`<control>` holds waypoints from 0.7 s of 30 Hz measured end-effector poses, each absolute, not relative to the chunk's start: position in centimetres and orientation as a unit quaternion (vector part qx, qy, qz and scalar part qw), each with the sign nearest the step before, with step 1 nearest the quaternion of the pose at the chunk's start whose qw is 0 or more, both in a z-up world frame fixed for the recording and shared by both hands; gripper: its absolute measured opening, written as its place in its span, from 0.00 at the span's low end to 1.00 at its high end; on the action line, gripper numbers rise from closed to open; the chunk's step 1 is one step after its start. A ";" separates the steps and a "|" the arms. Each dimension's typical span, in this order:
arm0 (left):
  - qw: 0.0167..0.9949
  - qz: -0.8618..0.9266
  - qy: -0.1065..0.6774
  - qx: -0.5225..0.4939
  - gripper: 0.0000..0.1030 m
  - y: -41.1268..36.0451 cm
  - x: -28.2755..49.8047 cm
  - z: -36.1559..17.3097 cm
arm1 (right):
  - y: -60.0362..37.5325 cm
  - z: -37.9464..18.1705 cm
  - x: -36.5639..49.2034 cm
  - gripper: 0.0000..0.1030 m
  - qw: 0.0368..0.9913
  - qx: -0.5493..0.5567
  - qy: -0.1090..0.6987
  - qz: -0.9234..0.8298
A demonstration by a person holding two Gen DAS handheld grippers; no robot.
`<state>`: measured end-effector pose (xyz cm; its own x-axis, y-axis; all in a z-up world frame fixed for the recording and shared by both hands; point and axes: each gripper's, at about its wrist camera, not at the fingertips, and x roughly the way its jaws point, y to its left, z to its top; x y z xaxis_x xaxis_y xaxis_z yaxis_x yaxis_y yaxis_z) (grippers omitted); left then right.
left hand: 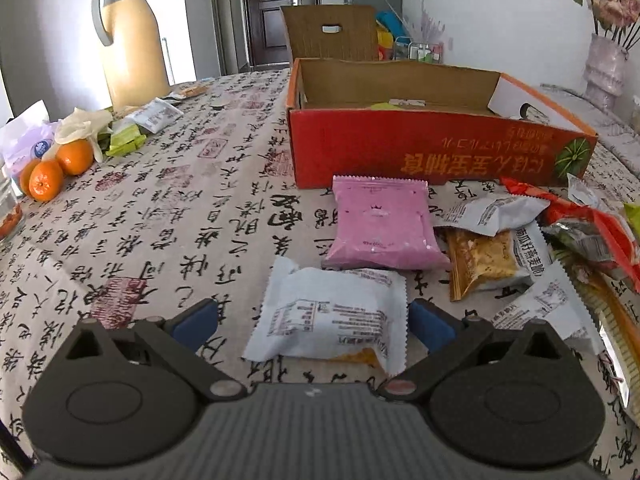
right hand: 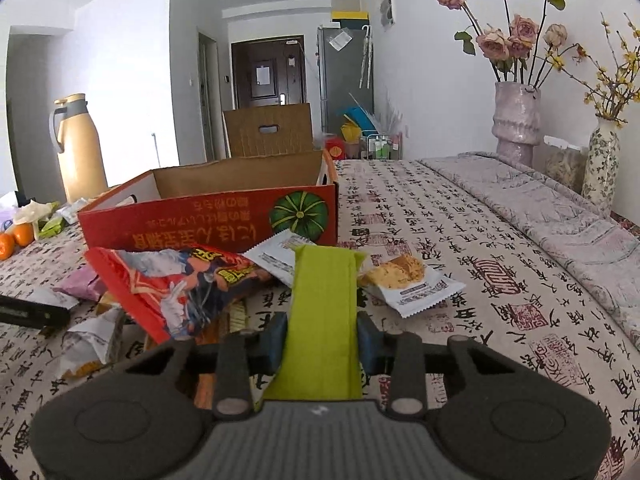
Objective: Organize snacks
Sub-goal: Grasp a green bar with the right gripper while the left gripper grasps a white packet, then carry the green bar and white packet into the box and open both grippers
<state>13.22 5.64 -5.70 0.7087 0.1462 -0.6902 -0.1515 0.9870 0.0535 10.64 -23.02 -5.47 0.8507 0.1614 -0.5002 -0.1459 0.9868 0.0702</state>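
Note:
My right gripper (right hand: 322, 338) is shut on a green snack packet (right hand: 324, 312), its blue pads pressing both long sides. Behind it lie a red snack bag (right hand: 172, 288) and white packets (right hand: 412, 288), in front of the red cardboard box (right hand: 208, 220). My left gripper (left hand: 312, 326) stands open, and between its blue pads lies a white snack packet (left hand: 332, 316) flat on the cloth. The right pad is at the packet's edge; the left pad is apart from it. A pink packet (left hand: 382, 224) lies beyond, and the red cardboard box (left hand: 420, 156) stands open behind that.
At the far left stand a beige thermos jug (left hand: 132, 40), oranges (left hand: 60, 168) and small wrappers (left hand: 128, 140). A heap of mixed snack packets (left hand: 560, 240) lies at the right. Two flower vases (right hand: 516, 120) and a folded cloth (right hand: 560, 208) occupy the table's right side.

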 end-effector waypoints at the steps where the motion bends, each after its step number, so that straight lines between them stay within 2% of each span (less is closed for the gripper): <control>1: 0.925 0.078 0.372 -0.005 1.00 5.6 13.2 -5.7 | -23.0 -5.5 10.6 0.34 0.962 0.015 0.262 0.080; 3: 0.926 0.068 0.372 -0.016 0.84 5.8 13.2 -5.7 | -23.0 -5.6 10.6 0.34 0.961 0.015 0.263 0.081; 4: 0.927 0.065 0.369 -0.021 0.81 5.9 13.1 -5.6 | -23.0 -5.6 10.6 0.34 0.961 0.015 0.263 0.082; 5: 0.927 0.067 0.367 -0.020 0.72 5.9 13.0 -5.5 | -23.0 -5.7 10.6 0.34 0.961 0.016 0.264 0.082; 9: 0.931 0.063 0.360 -0.019 0.55 5.9 12.6 -5.3 | -22.9 -5.8 10.6 0.35 0.959 0.017 0.268 0.086; 13: 0.932 0.069 0.356 -0.023 0.52 6.0 12.1 -5.1 | -22.9 -5.8 10.4 0.35 0.959 0.018 0.268 0.090; 21: 0.941 0.073 0.331 -0.026 0.52 6.1 10.9 -3.8 | -22.9 -5.4 10.1 0.35 0.960 0.023 0.259 0.098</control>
